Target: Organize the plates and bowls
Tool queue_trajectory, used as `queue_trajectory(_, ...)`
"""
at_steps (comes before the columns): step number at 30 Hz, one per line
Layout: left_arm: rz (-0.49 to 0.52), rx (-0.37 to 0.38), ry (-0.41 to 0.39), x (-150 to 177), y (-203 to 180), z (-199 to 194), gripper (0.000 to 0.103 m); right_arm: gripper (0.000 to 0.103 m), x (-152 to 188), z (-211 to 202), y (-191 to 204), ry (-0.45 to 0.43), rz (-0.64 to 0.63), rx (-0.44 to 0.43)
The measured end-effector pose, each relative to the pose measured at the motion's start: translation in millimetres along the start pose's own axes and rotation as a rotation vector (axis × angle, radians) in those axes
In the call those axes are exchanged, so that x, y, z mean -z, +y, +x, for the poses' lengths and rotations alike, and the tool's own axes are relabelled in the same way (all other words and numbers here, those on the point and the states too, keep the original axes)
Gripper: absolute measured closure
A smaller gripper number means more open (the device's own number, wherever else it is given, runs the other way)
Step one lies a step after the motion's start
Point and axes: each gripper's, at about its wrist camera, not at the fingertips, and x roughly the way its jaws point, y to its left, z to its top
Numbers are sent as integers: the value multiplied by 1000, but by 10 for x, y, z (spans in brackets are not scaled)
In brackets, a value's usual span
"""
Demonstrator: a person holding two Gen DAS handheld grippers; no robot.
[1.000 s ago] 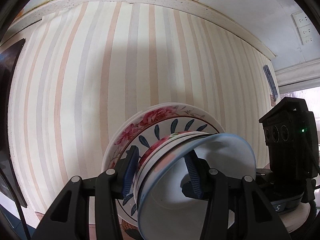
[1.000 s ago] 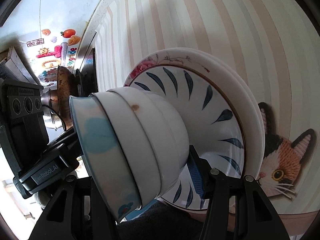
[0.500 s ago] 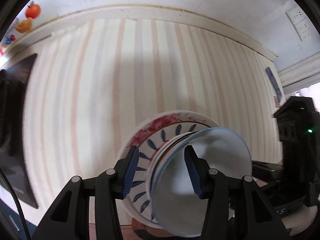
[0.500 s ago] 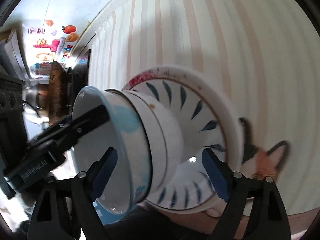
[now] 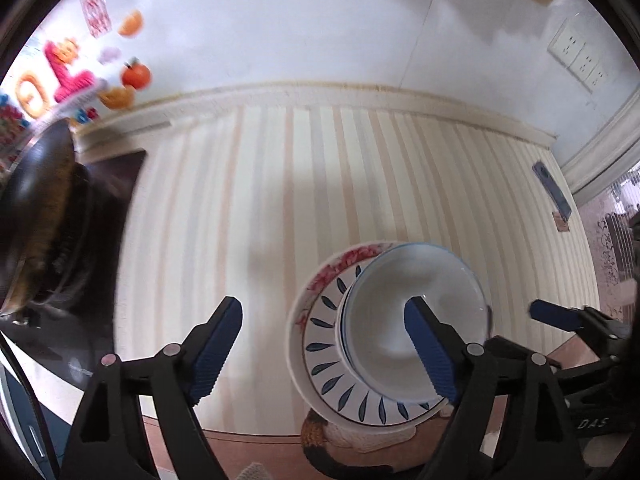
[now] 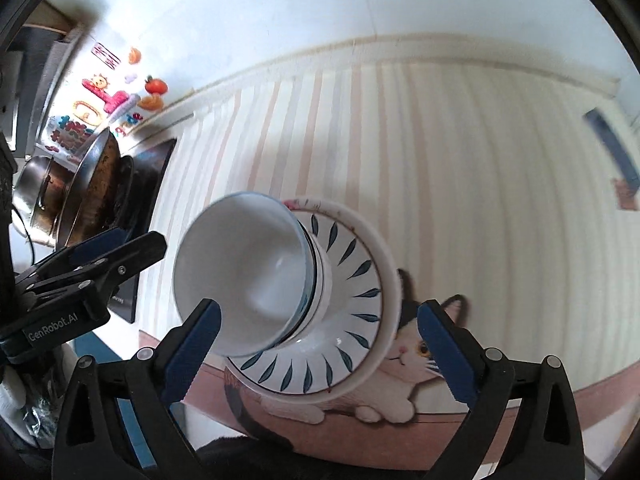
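A stack of nested white bowls [image 5: 412,320] [image 6: 248,272] sits on a plate with blue leaf marks [image 5: 332,364] [image 6: 352,280]. That plate lies on a larger plate with a red flower rim [image 5: 344,260] [image 6: 384,264], and the whole stack rests on striped cloth. My left gripper [image 5: 324,348] is open and drawn back, its right finger in front of the bowls without touching them. My right gripper [image 6: 320,344] is open too, with its fingers standing on either side of the stack and apart from it. Each gripper shows in the other's view: the right gripper [image 5: 560,316] and the left gripper [image 6: 100,256].
A dark wok on a black cooktop [image 5: 36,220] [image 6: 92,184] stands at the left. A cat picture [image 6: 408,356] is printed on the cloth's near edge below the plates. A small dark flat object [image 5: 552,188] lies far right. Bare striped cloth [image 5: 260,200] stretches beyond the stack.
Both grippers have opened, let go of the stack and pulled back from it. The bowls and plates now rest on the cloth, smaller in both views.
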Motion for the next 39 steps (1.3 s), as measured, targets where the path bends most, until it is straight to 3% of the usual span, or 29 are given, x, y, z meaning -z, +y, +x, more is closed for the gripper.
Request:
queue_trajectory(2, -1, -17, -32, 38, 6, -118, 7, 2, 70, -206, 48, -45, 2, 18)
queue_trajectory(7, -14, -25, -111, 187, -21, -467, 4, 2, 259, -644, 201, -136, -20, 73)
queue_trajectory(11, -25, -9, -181, 339, -79, -772, 4, 2, 462, -1010, 303, -205, -41, 86)
queue_trajectory(17, -40, -49, -269, 641, -235, -1180, 3, 2, 810, -1488, 308, -288, -63, 119)
queue_trajectory(28, -72, -142, -365, 1264, -422, -1814, 3, 2, 1516, -2245, 342, -387, -87, 157)
queue_trajectory(39, -52, -160, -451, 1987, -529, -2501, 4, 1, 2330, -2854, 564, -478, -78, 165)
